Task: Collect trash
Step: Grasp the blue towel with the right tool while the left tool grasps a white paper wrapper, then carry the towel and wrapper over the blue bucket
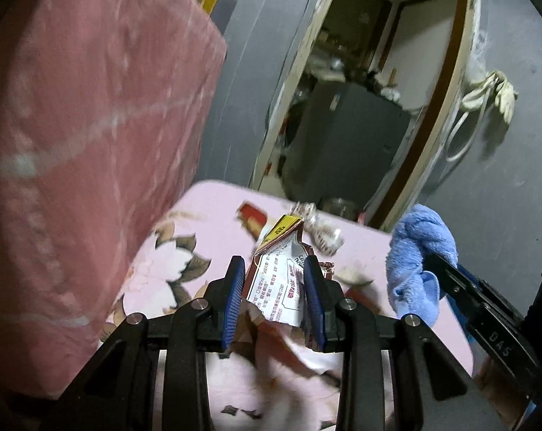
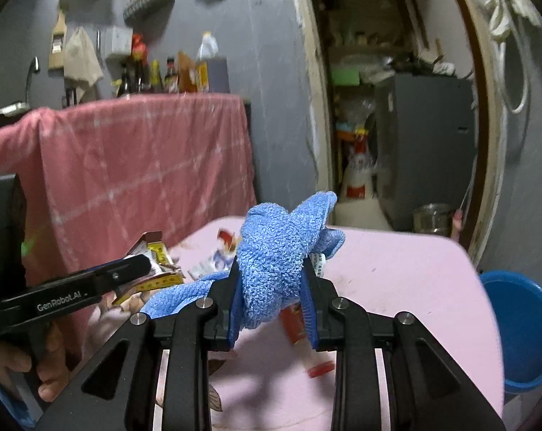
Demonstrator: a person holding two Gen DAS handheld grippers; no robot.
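Legibly, "GenRobot.AI" runs along the left tongs (image 2: 141, 269), which clench a torn printed wrapper (image 1: 276, 280) with a yellow corner, held above the pink floral counter (image 1: 213, 215). Right tongs (image 2: 274, 287) grasp a bunched blue cloth (image 2: 281, 248). At two o'clock, a doorway (image 2: 396, 107) opens in the grey wall.

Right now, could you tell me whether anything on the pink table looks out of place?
Yes: torn wrappers lie scattered on the pink table, and the right gripper grips a blue towel, not trash.
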